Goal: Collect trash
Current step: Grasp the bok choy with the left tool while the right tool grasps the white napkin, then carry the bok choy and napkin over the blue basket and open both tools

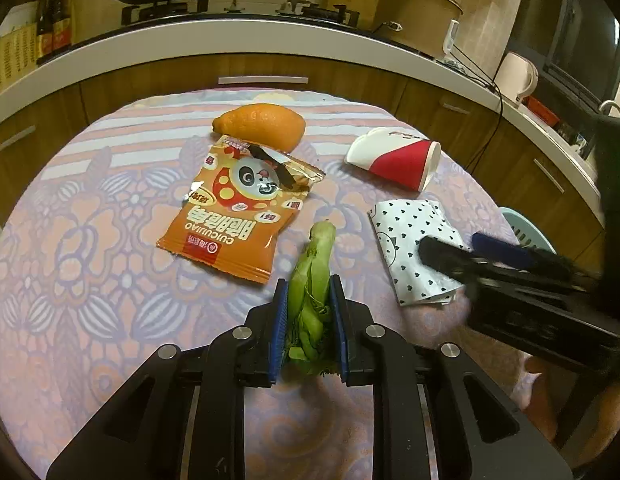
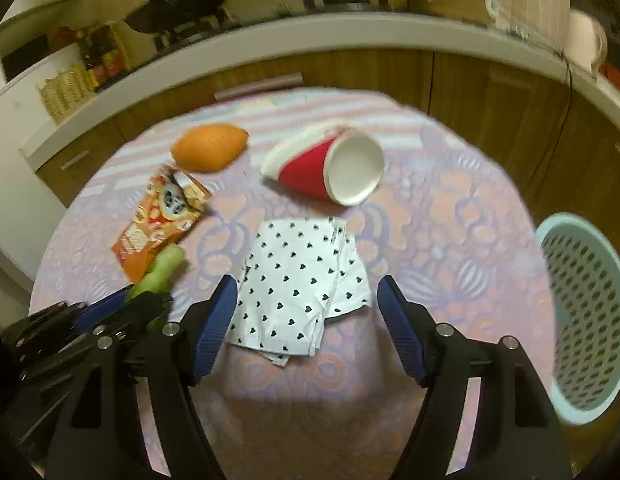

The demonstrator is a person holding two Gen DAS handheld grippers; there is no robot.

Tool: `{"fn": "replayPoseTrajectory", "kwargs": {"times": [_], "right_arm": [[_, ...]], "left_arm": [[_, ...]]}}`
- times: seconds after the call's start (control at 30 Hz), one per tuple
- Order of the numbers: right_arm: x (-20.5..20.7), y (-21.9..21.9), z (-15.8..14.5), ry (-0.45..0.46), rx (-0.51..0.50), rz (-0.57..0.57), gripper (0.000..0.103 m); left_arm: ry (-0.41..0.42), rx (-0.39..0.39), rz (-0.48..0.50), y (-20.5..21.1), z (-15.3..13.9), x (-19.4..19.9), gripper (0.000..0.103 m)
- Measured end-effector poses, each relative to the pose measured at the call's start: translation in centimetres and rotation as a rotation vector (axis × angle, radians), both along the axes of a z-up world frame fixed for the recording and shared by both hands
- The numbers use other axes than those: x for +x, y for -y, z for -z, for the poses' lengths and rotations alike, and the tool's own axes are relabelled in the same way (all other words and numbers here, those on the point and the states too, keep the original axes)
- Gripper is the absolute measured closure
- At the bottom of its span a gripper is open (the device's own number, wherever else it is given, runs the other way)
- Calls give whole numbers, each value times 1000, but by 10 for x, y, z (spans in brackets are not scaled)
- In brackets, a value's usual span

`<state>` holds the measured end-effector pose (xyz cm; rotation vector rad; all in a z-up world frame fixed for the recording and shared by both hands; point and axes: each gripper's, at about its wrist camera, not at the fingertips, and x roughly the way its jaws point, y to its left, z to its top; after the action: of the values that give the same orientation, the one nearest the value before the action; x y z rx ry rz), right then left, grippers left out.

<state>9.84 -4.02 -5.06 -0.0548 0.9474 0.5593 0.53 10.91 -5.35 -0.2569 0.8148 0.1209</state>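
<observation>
My left gripper (image 1: 309, 286) is shut on a green vegetable stalk (image 1: 313, 276), whose pale stem end sticks out forward; the stalk also shows in the right wrist view (image 2: 162, 274). My right gripper (image 2: 307, 288) is open above a white paper napkin with black hearts (image 2: 298, 280), its jaws on either side of it; the napkin also shows in the left wrist view (image 1: 410, 246). An orange snack bag (image 1: 238, 208), an orange peel (image 1: 260, 124) and a red-and-white paper cup (image 1: 396, 162) on its side lie on the floral tablecloth (image 1: 90, 240).
A pale blue perforated basket (image 2: 586, 312) stands off the table's right edge. Behind the table runs a kitchen counter (image 1: 270, 36) with a stove, a wok, a pot and a kettle.
</observation>
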Motion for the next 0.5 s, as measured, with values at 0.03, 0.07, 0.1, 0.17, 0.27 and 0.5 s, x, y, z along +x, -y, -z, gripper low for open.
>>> {"fn": "replayPoseTrajectory", "kwargs": {"times": [0.03, 0.07, 0.1, 0.17, 0.27, 0.5], "right_arm": [[3, -4, 5, -14, -14, 6, 34], [2, -7, 6, -4, -30, 8, 34], [0, -11, 6, 18, -51, 5, 35], [-2, -16, 6, 34, -66, -13, 47], [-6, -20, 0, 36, -32, -59, 78], [-22, -13, -19, 108, -37, -45, 84]], "left_arm": [[1, 0, 1, 0, 0, 0, 85], [0, -2, 4, 1, 0, 0, 85], [0, -4, 4, 0, 0, 0, 85], [0, -9, 4, -1, 0, 1, 85], [1, -11, -2, -1, 0, 0, 85], [17, 1, -11, 2, -10, -1, 85]]}}
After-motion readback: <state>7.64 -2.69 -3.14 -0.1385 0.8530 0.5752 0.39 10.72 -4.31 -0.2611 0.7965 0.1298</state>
